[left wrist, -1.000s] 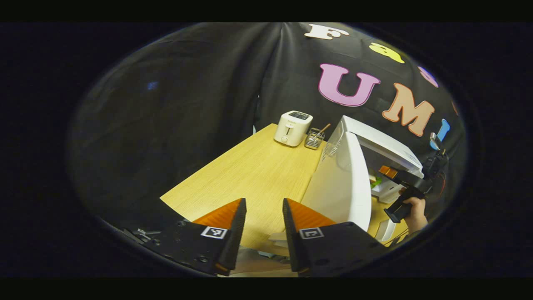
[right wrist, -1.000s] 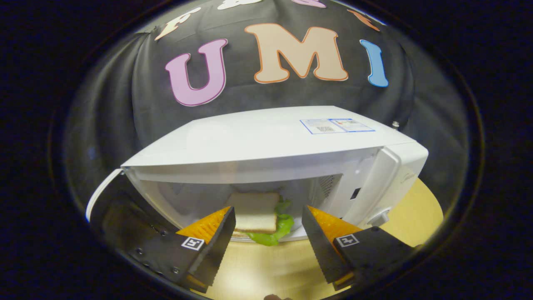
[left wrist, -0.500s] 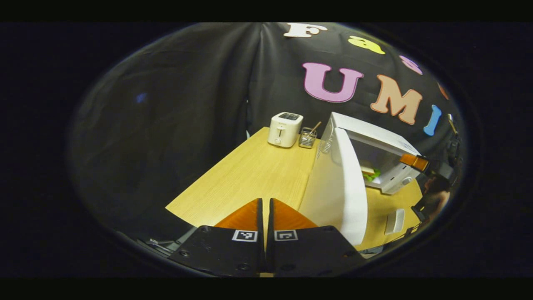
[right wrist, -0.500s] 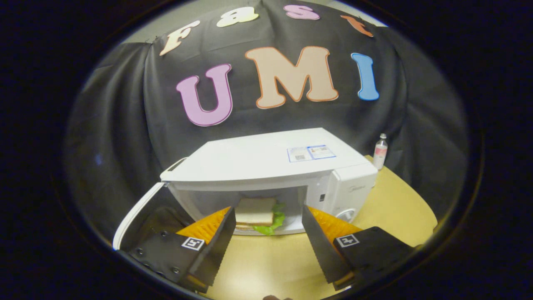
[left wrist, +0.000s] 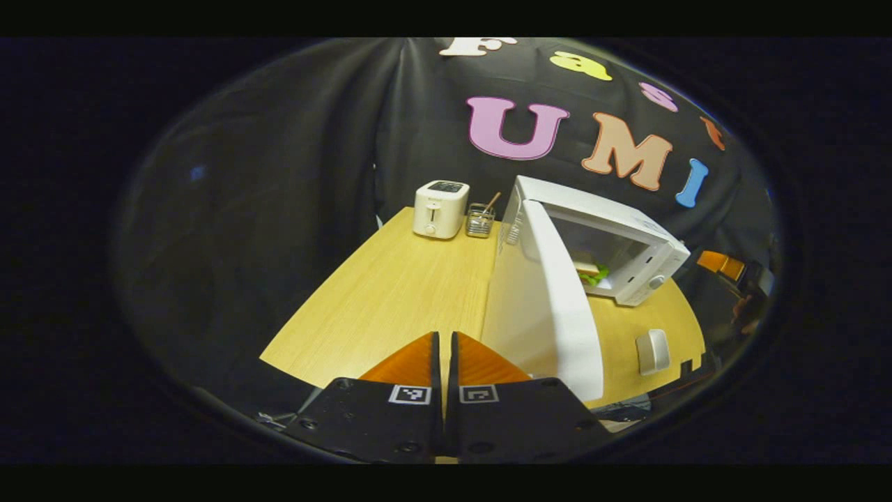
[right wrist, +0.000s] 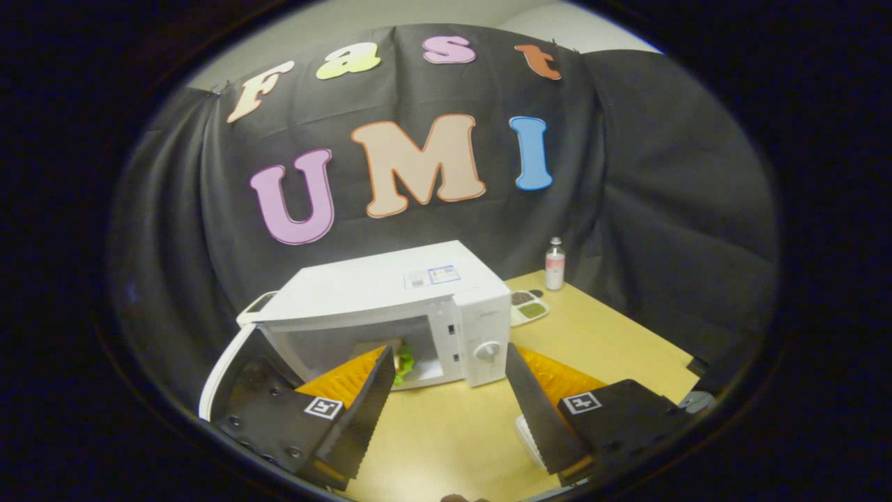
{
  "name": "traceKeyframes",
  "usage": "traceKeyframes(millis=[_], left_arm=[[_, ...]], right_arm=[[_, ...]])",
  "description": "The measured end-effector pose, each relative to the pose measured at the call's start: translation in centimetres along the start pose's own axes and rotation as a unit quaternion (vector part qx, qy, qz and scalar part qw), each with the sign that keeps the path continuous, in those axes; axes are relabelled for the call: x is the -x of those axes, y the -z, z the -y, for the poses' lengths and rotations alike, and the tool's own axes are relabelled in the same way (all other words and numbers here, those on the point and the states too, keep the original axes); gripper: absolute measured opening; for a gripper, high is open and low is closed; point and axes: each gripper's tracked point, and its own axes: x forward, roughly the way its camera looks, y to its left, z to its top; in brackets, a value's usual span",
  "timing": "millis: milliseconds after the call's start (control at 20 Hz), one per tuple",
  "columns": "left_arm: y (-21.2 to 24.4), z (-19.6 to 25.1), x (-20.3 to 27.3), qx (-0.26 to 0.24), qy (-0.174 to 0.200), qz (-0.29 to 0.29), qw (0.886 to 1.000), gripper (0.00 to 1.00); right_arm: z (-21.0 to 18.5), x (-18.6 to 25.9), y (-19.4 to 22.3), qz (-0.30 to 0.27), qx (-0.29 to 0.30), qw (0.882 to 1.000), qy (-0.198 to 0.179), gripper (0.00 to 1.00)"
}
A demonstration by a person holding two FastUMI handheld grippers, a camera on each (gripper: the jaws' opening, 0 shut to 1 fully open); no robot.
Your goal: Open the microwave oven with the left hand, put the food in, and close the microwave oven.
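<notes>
Left gripper view: left gripper (left wrist: 444,362) jaws closed, empty, beside the microwave oven's (left wrist: 613,237) open door (left wrist: 557,307). Sandwich (right wrist: 401,359) sits inside; right gripper (right wrist: 446,390) gapes empty. Door seems light, stiff, hinged: push its outer face.

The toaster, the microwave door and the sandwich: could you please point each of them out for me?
toaster (left wrist: 440,210): left gripper view, on its front face.
microwave door (left wrist: 561,307): left gripper view, on the open door's edge.
sandwich (right wrist: 402,358): right gripper view, on the green lettuce inside the oven.
</notes>
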Motion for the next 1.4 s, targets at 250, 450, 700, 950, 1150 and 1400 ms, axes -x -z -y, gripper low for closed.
traceKeyframes(millis=[250, 450, 700, 950, 1150, 1400], left_arm=[[0.2, 1.1, 0.1, -0.017, 0.026, 0.0, 1.0, 0.01], [0.6, 1.9, 0.2, -0.038, 0.045, -0.002, 0.998, 0.01], [1.0, 4.6, -0.4, -0.059, 0.084, -0.012, 0.995, 0.01], [-0.1, 7.7, -1.5, -0.082, 0.099, -0.004, 0.992, 0.01], [-0.7, 10.1, -2.0, -0.098, 0.092, -0.005, 0.991, 0.01], [-1.2, 13.9, -3.2, -0.088, 0.095, -0.013, 0.992, 0.0]], right_arm=[[3.7, 3.4, 2.1, -0.019, 0.001, 0.999, 0.046, 0.98], [5.9, 5.6, 3.0, -0.026, -0.002, 0.997, 0.077, 0.92], [8.9, 8.1, 3.7, -0.026, -0.017, 0.992, 0.119, 0.92], [13.2, 10.1, 4.8, -0.029, -0.05, 0.985, 0.165, 0.92], [16.8, 10.3, 5.9, -0.042, -0.073, 0.978, 0.189, 0.92], [19.6, 9.7, 5.2, -0.041, -0.05, 0.98, 0.187, 0.98]])
